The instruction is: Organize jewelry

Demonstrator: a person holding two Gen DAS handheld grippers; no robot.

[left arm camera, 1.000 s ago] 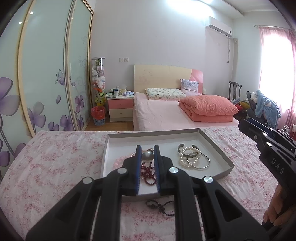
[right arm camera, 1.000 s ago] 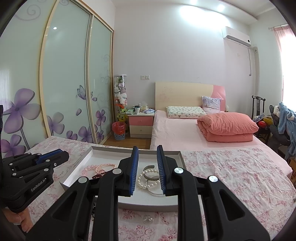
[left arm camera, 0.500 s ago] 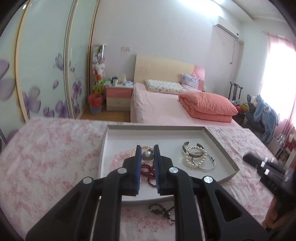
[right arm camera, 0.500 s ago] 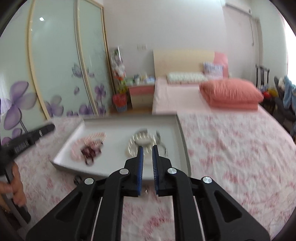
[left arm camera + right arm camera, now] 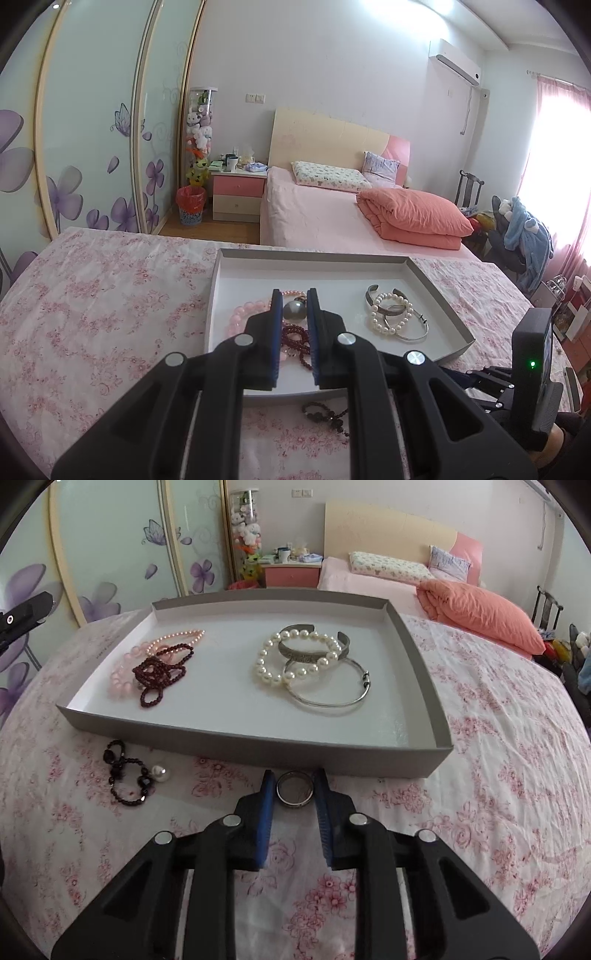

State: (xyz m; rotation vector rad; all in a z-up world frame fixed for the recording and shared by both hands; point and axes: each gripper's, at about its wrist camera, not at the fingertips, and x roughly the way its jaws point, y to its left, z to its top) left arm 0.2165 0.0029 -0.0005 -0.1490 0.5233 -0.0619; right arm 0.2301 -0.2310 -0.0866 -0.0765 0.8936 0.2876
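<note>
A grey tray (image 5: 258,744) with a white floor sits on the pink floral cloth. It holds pink bead strands (image 5: 122,672), dark red beads (image 5: 159,672), a white pearl bracelet (image 5: 266,672), a silver cuff (image 5: 306,651) and a thin silver bangle (image 5: 332,698). My right gripper (image 5: 294,794) points down at the cloth just in front of the tray. Its jaws are opening, and a silver ring (image 5: 294,802) lies flat between them. My left gripper (image 5: 294,314) hovers above the tray (image 5: 314,254), shut on a grey pearl bead (image 5: 294,309).
A black bead piece (image 5: 125,775) with a white pearl (image 5: 159,773) lies on the cloth left of the ring, also seen as the black bead piece (image 5: 325,410). A bed, a nightstand and wardrobe doors stand beyond the table.
My right gripper came down and tipped toward the cloth in front of the tray; its jaws narrowed, then widened around the ring. The left gripper shifted slightly and kept hold of the grey bead.
</note>
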